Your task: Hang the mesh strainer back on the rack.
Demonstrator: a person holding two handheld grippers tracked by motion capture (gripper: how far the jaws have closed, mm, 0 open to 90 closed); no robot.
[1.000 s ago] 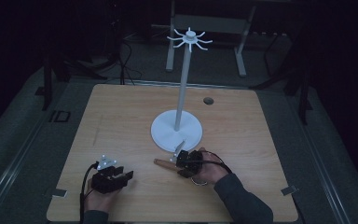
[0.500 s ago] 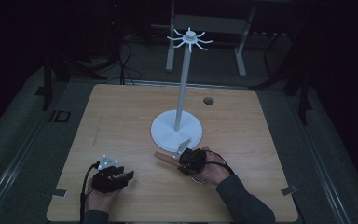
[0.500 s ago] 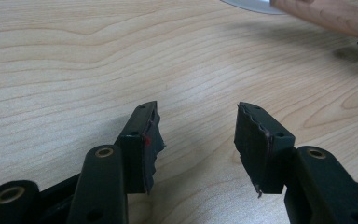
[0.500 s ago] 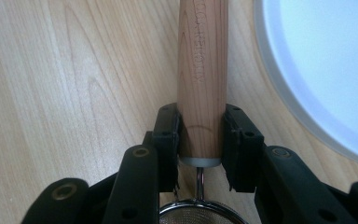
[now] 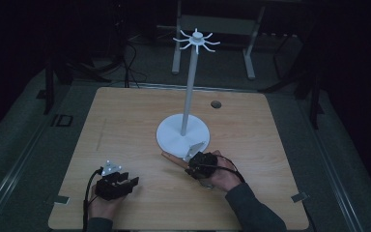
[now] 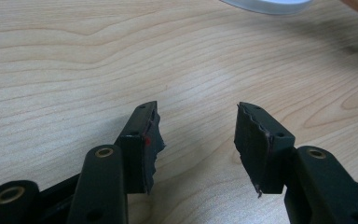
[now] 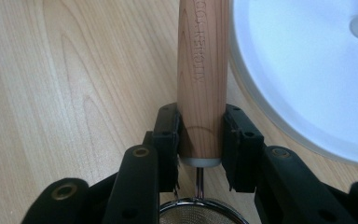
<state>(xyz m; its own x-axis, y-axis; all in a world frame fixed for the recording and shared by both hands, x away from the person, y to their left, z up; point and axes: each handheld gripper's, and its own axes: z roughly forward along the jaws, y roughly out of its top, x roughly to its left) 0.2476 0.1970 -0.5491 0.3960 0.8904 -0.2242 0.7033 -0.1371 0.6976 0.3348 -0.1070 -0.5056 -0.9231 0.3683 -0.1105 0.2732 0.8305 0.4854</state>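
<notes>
A small strainer with a wooden handle (image 7: 203, 70) and a metal mesh bowl (image 7: 200, 215) is clamped by the handle's lower end in my right gripper (image 7: 200, 140). In the high view the right gripper (image 5: 195, 166) sits just in front of the white stand's round base (image 5: 174, 140), with the wooden handle (image 5: 173, 158) pointing left along the base's edge. The stand's thin pole rises to a ring of hooks (image 5: 196, 41). My left gripper (image 5: 125, 182) rests near the table's front left, and its jaws (image 6: 198, 135) stand open over bare wood with nothing between them.
The wooden table (image 5: 125, 121) has a small dark hole (image 5: 216, 104) at the back right. The white base (image 7: 307, 70) lies close on the right of the handle. Dark floor, cables and furniture legs surround the table.
The right hand has shifted slightly to the right with the strainer, and the handle's tip has come closer to the stand's base. The left gripper has stayed put.
</notes>
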